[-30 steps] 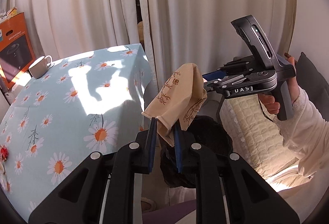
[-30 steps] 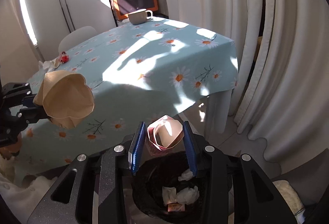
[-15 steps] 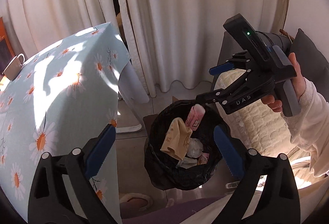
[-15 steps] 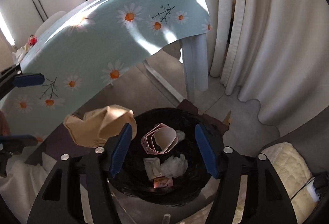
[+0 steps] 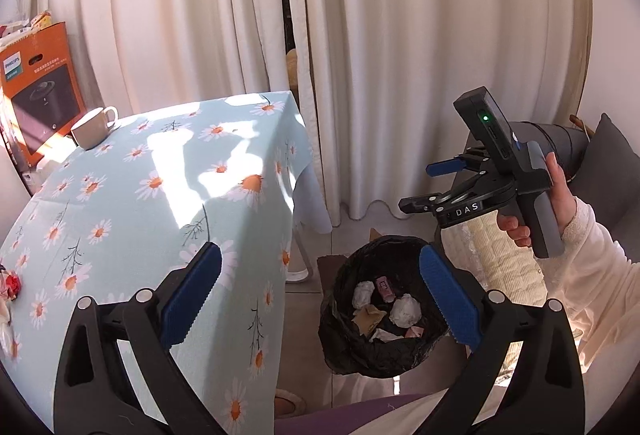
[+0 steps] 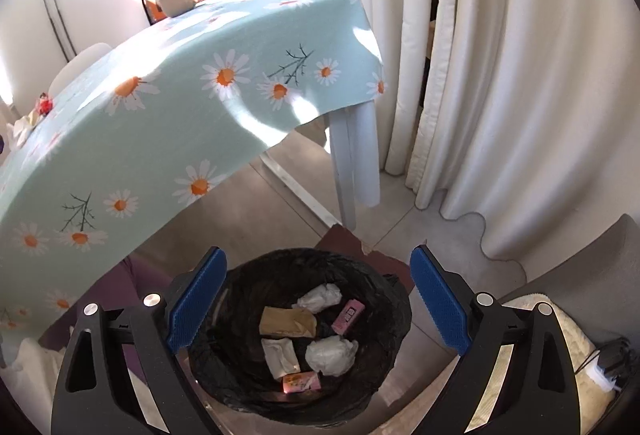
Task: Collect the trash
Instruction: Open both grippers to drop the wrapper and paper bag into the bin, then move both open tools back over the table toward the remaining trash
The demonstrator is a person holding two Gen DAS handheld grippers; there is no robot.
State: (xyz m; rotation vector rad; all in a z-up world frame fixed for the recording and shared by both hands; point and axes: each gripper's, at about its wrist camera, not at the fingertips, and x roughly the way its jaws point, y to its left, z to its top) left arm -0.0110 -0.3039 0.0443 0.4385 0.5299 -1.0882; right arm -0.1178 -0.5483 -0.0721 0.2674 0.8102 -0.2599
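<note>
Our left gripper [image 5: 320, 289] and right gripper [image 6: 318, 299] have just spread their fingers wide, nothing between them. The trash [image 6: 308, 331], crumpled tissues, a tan paper bag and pink wrappers, lies in the black-lined bin [image 6: 384, 287] on the floor below. Only our left view shows the hand [image 5: 536, 211] gripping the right tool; the daisy-print surface [image 5: 132, 195] stands left.

Open bin mouth [image 6: 240, 275] below; draped table edge [image 6: 168, 171] close alongside; curtain [image 6: 500, 75] behind.
</note>
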